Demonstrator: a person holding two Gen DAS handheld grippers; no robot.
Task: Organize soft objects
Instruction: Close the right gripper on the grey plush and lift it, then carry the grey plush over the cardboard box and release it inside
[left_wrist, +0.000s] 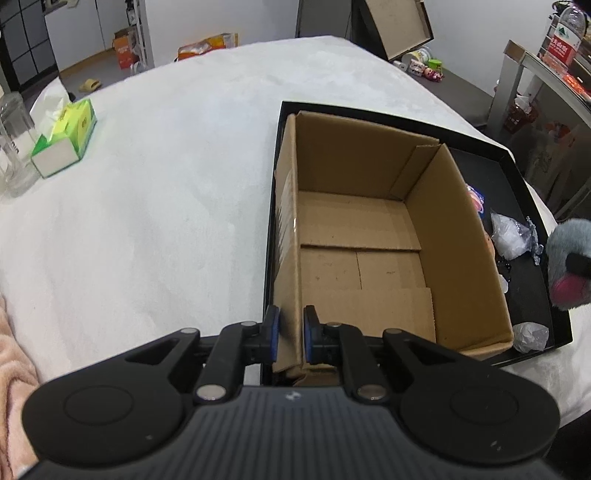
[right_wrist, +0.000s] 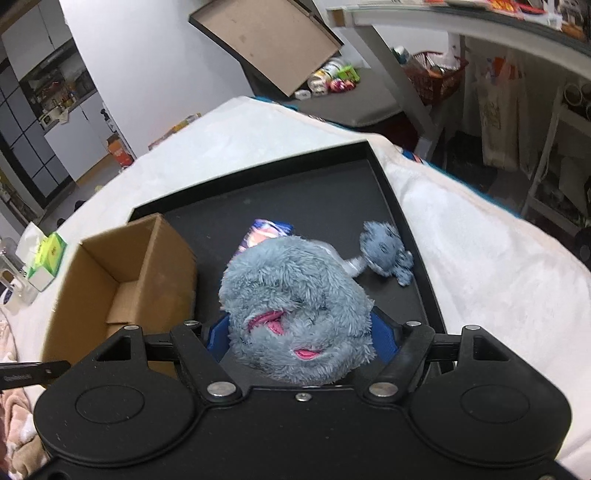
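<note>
Fingers (right_wrist: 386, 338) deep in shaggy grey plush toy (right_wrist: 295, 314), seemingly squashed.

White plush cover (left_wrist: 166, 192) over the whole surface. Directly on it: black tray (left_wrist: 524, 177) as landmark, toward the right edge. Well left of tray, green tissue box (left_wrist: 64, 142); just beyond that, clear glass jar (left_wrist: 13, 147). Near-left of tray, pink fleece (left_wrist: 14, 354) at the edge.
</note>
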